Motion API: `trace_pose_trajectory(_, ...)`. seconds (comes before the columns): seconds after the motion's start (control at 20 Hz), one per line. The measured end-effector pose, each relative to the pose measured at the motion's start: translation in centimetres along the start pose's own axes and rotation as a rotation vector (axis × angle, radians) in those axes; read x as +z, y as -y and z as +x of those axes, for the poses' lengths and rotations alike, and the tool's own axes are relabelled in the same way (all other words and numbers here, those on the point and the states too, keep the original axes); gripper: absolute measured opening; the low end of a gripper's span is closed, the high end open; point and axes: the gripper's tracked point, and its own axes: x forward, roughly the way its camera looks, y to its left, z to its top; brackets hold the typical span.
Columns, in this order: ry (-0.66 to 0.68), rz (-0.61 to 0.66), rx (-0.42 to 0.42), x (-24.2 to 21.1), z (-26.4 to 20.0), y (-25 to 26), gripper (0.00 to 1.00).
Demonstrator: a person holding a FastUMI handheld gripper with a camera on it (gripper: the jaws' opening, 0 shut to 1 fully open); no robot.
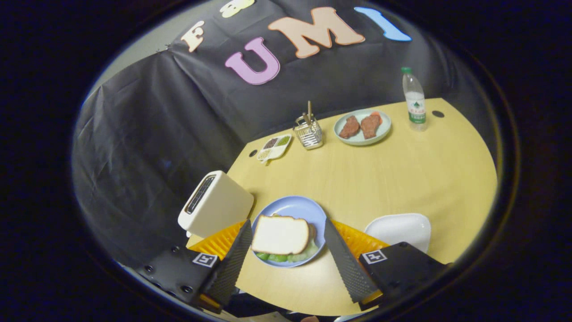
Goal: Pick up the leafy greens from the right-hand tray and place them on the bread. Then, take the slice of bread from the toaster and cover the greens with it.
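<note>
The gripper (286, 246) hangs above the pale yellow wooden table (380, 179) with its fingers spread wide and nothing pinched between them. Between the fingers lies the round light blue plate (295, 208), and on the plate rests the white slice of bread (280, 234), covering the leafy greens (286, 257), whose green edge shows along the plate's near side. Just left of the plate stands the cream-white toaster (216, 203). Right of the plate sits an empty white square tray (400, 228). Well beyond the plate are a small sectioned condiment dish (274, 148), a wire utensil basket (308, 132), a pale green plate of brown meat pieces (362, 126) and a clear plastic bottle (414, 100).
</note>
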Motion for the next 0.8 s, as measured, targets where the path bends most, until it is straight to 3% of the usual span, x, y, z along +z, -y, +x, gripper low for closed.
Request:
trace_pose_trajectory(0.35, 0.246, -0.026, -0.082, 3.8, -8.9, 0.3, 1.0)
trace_pose_trajectory(0.8, 0.573, -0.136, -0.309, 7.4, -20.6, 2.2, 1.0)
